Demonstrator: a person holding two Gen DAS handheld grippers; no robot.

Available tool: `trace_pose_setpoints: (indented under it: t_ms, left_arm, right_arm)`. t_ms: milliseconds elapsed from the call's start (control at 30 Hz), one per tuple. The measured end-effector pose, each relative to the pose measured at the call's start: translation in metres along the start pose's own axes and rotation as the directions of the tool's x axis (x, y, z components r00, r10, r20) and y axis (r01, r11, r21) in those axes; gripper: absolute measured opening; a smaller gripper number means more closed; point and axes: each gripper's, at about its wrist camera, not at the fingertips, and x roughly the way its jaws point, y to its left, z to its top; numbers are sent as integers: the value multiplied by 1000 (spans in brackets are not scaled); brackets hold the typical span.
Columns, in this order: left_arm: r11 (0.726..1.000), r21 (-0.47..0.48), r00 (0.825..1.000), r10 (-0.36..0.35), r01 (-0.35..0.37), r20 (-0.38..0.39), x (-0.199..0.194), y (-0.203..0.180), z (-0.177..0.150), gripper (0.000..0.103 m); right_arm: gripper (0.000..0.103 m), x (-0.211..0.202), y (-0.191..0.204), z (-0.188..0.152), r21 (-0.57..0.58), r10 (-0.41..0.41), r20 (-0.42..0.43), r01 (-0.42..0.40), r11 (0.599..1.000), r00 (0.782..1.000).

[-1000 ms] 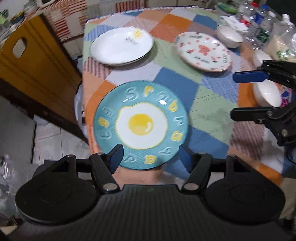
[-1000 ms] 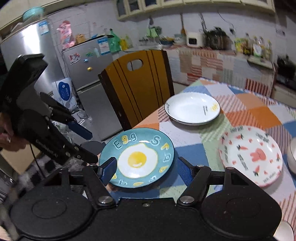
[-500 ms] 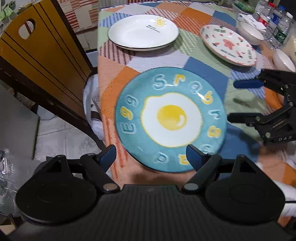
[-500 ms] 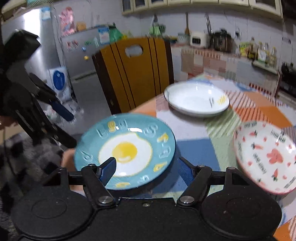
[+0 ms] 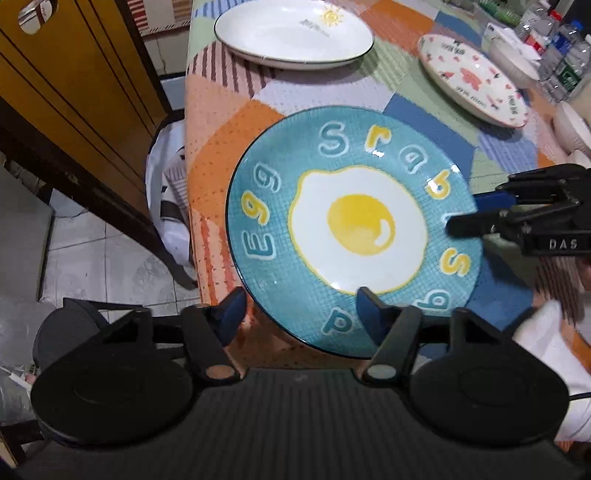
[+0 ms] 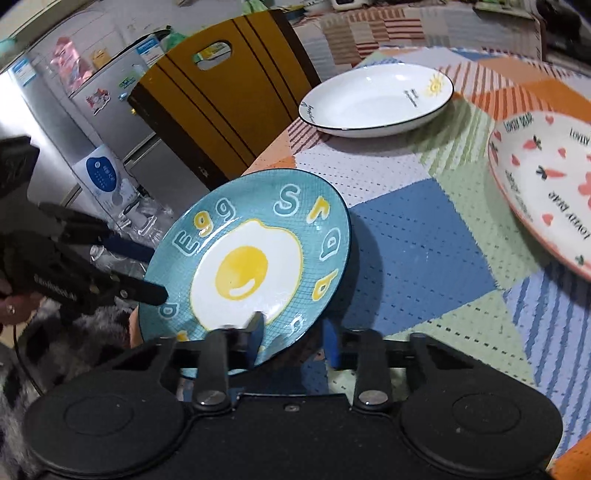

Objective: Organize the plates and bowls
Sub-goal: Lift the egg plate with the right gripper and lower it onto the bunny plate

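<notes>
A teal plate with a fried-egg picture [image 5: 354, 229] [image 6: 247, 269] is held tilted at the near corner of the table. My right gripper [image 6: 293, 343] has its jaws around the plate's near rim, one finger above and one below; it shows at the plate's right edge in the left wrist view [image 5: 476, 210]. My left gripper [image 5: 301, 314] straddles the plate's other rim, with a visible gap between its left finger and the rim. A white sun plate [image 5: 293, 35] [image 6: 376, 98] and a pink carrot plate [image 5: 472, 77] [image 6: 543, 188] lie farther back.
A patchwork cloth covers the table [image 5: 424, 122]. A yellow wooden chair [image 5: 70, 74] [image 6: 221, 92] stands at the table's left side. White bowls [image 5: 572, 129] and water bottles [image 5: 561, 55] stand at the far right. A fridge [image 6: 85, 122] stands behind the chair.
Both grippers have moved in on the teal plate. The right gripper's jaws have narrowed around its rim, and the plate now sits tilted.
</notes>
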Motion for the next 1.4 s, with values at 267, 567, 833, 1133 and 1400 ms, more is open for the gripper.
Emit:
trace_pose_setpoints:
  t_ms: [267,567,833,1133,1400]
  left_arm:
    - [998,-62,1000,-17,19,22,8,14,-7,33]
    - [987,-158,998,-25,35,64,10,18,-13,31]
    - [979,-199,998,-26,36,53,2,13,-8,31]
    - [992,-127,992,-5,21,127,-36,-20,15,31]
    - [996,-56,981,-51,62,188,-51,-63,65,31]
  right_arm:
    - [21,8,-1,3,100,-32,-14,33,994,999]
    - [22,10,-5,0,97,-9,-3,9,995,1000]
    - [22,-1,-4,5,22,2,4,-2,1000,1000]
    - [22,-44,-8,16,-18,1,73,0,1000,997]
    - [22,-102,-28,33,-25,-69,161,74,997,985]
